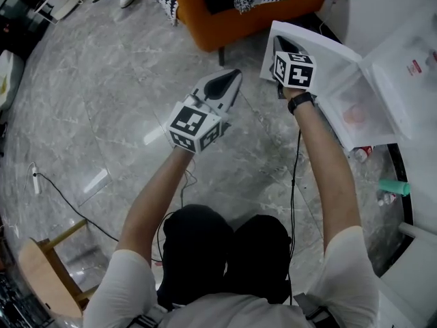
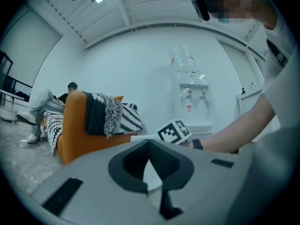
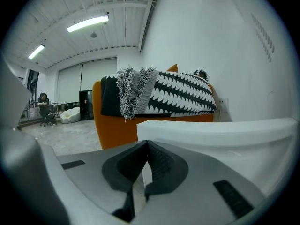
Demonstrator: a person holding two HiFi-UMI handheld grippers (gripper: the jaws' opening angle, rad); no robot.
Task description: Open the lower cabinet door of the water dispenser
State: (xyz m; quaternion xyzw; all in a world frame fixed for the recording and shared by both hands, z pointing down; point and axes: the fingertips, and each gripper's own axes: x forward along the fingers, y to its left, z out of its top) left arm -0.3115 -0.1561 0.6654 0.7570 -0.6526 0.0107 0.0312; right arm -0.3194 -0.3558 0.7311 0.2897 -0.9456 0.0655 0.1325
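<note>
The white water dispenser (image 1: 404, 65) stands at the right, seen upright with its bottle in the left gripper view (image 2: 192, 97). Its lower cabinet door (image 1: 311, 50) is swung out over the floor, and the cabinet's inside (image 1: 355, 111) shows. My right gripper (image 1: 278, 41) is at the door's free edge, jaws shut; the door's white edge (image 3: 211, 131) lies just past its tips (image 3: 147, 143), and nothing shows between the pads. My left gripper (image 1: 235, 74) hangs over the marble floor to the left, shut and empty (image 2: 149, 142), apart from the door.
An orange armchair (image 1: 232, 16) with a black-and-white throw stands just beyond the door. A can (image 1: 362, 152) and a green item (image 1: 396, 186) lie on the floor by the dispenser's base. A wooden stool (image 1: 48, 272) and a floor cable (image 1: 68, 200) are at the near left.
</note>
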